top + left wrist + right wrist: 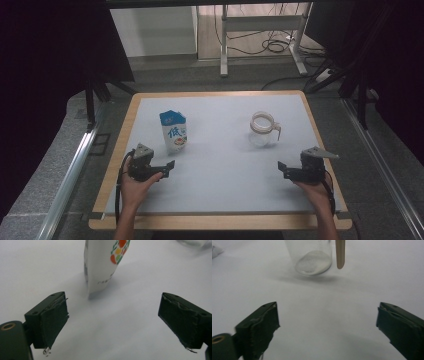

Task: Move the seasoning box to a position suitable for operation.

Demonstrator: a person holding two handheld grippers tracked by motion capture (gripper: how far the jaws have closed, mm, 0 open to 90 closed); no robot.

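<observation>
The pale grey surface (225,180) with its wooden rim carries two things, well apart. A blue-and-white carton (173,131) stands upright far left, a large blue character and coloured fruit on its face. A clear glass jug (263,129) with a wooden handle stands far right. The left gripper (167,169) rests near the carton, jaws wide apart and empty. The right gripper (283,170) sits near the jug, jaws likewise wide and empty. Bare surface lies between the two grippers.

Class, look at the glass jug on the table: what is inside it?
The glass jug looks empty: its clear wall and pale base show the table through them. Its wooden handle hangs outside. The jug's upper part is cut off in the right gripper view.
</observation>
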